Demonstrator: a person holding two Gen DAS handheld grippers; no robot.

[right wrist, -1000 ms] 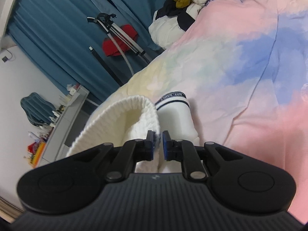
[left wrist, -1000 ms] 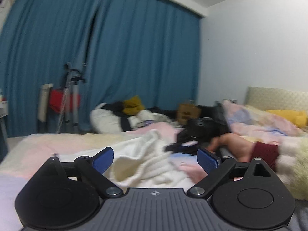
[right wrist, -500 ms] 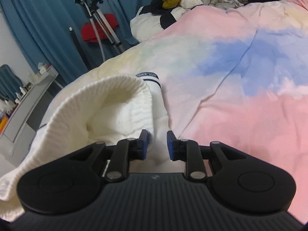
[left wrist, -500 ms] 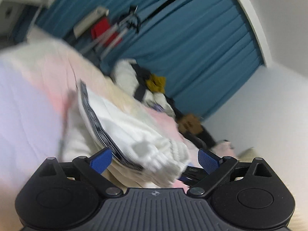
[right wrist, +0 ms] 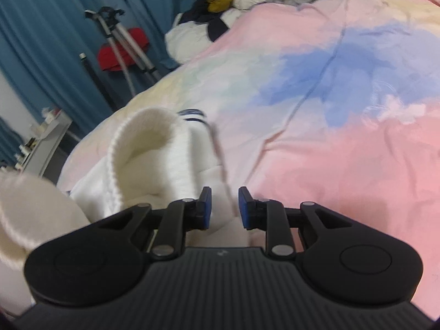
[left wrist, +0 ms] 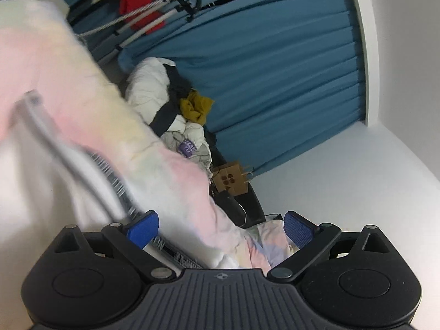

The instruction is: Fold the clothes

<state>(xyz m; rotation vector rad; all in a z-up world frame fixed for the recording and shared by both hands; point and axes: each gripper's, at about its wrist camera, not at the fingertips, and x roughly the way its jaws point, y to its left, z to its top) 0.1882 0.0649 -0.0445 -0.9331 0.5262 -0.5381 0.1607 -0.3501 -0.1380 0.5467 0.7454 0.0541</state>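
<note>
Two grippers over a pastel quilt (right wrist: 343, 126). Right gripper (right wrist: 225, 208): pads slightly apart, white garment (right wrist: 154, 148) lying between them on the quilt's near-left part, pads not pressing it. Quilt to the right is bare, open room. Left gripper (left wrist: 221, 229): jaws wide apart, its view rolled; the garment's striped hem (left wrist: 115, 184) runs blurred past its left pad. Only that view shows the cardboard box (left wrist: 231, 178) by the blue curtain (left wrist: 275, 55).
</note>
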